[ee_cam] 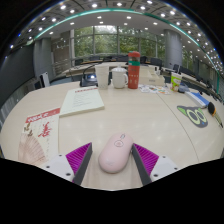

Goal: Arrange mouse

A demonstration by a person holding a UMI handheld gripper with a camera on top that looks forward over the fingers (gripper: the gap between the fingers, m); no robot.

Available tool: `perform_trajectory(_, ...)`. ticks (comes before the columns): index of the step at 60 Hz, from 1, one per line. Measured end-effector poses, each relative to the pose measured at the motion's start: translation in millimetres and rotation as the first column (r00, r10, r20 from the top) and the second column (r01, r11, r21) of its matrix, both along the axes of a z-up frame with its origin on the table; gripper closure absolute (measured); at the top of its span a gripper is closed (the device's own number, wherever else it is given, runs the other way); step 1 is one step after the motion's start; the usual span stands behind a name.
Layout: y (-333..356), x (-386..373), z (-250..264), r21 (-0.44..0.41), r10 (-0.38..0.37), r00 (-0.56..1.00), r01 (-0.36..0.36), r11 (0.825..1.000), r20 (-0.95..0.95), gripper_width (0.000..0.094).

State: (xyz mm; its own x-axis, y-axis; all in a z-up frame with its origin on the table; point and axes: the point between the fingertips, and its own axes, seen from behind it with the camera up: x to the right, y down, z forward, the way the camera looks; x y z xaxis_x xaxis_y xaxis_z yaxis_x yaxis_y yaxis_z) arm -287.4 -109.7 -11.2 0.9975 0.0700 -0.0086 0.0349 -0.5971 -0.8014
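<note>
gripper [115, 160]: a handheld two-finger tool, seen from its own camera
finger count: two, one at either side of the view's lower part
finger bodies: light grey to white, with dark edges toward the outer sides
finger shape: broad at the base, narrowing and angling inward toward the tips
pads [79, 156]: magenta, one on each finger's inner face
pad surface: ribbed, with fine parallel ridges running across
pad outline: roughly four-sided, slanted along the finger
person's hand, sleeve, cables, screws: cannot be made out in this view

A pale pink mouse [115, 153] lies flat on the table.
</note>
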Motion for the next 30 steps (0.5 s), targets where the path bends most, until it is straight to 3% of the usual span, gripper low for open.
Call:
perform_trajectory(10,15,0,-2,-0.002,0.011,0.999,-0.011,1.0,0.035,0.041)
perform_trajectory(30,19,-3,-2,-0.04,0.065,0.997,-0.064,0.997,0.031,0.0609)
